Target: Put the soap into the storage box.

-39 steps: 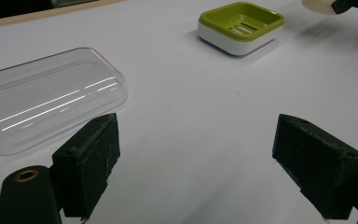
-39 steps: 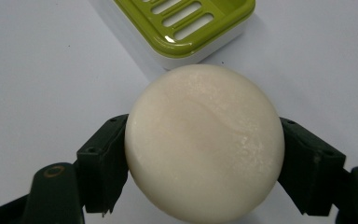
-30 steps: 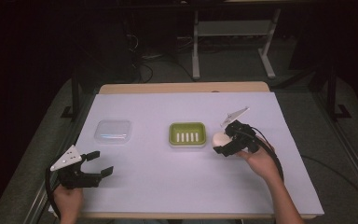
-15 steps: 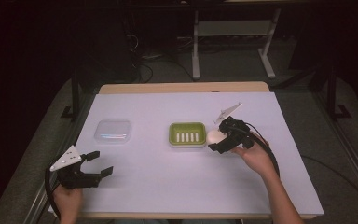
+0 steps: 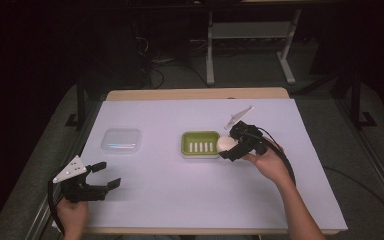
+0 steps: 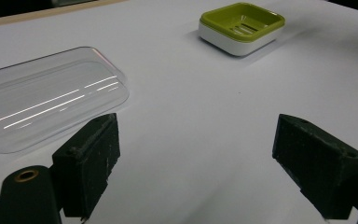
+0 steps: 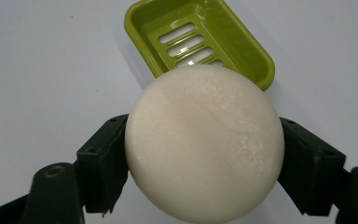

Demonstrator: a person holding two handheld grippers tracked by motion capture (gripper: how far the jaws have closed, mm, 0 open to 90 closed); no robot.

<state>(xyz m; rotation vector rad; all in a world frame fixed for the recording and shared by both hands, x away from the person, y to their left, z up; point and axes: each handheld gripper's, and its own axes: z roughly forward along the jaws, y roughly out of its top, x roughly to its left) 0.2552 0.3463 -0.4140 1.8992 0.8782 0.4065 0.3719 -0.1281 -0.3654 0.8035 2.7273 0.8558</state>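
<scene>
A round cream soap bar (image 7: pixel 203 144) is clamped between the jaws of my right gripper (image 5: pixel 228 146), which is shut on it. In the high view the soap bar (image 5: pixel 224 144) hangs at the right rim of the green slotted soap dish (image 5: pixel 200 144). The dish (image 7: pixel 198 39) lies just beyond the soap in the right gripper view. My left gripper (image 5: pixel 105 176) stands open with nothing in it near the table's front left corner. Past its jaws, in the left gripper view, lie the clear plastic lid (image 6: pixel 46 100) and the dish (image 6: pixel 241 25).
The clear lid (image 5: pixel 121 140) lies flat on the white table cover (image 5: pixel 180 200), left of the dish. A wooden table edge (image 5: pixel 195 94) runs along the back. Dark floor, cables and a metal stand (image 5: pixel 250 30) lie beyond the table.
My right gripper has carried the soap leftward, from right of the dish to its right rim. The left gripper has stayed put.
</scene>
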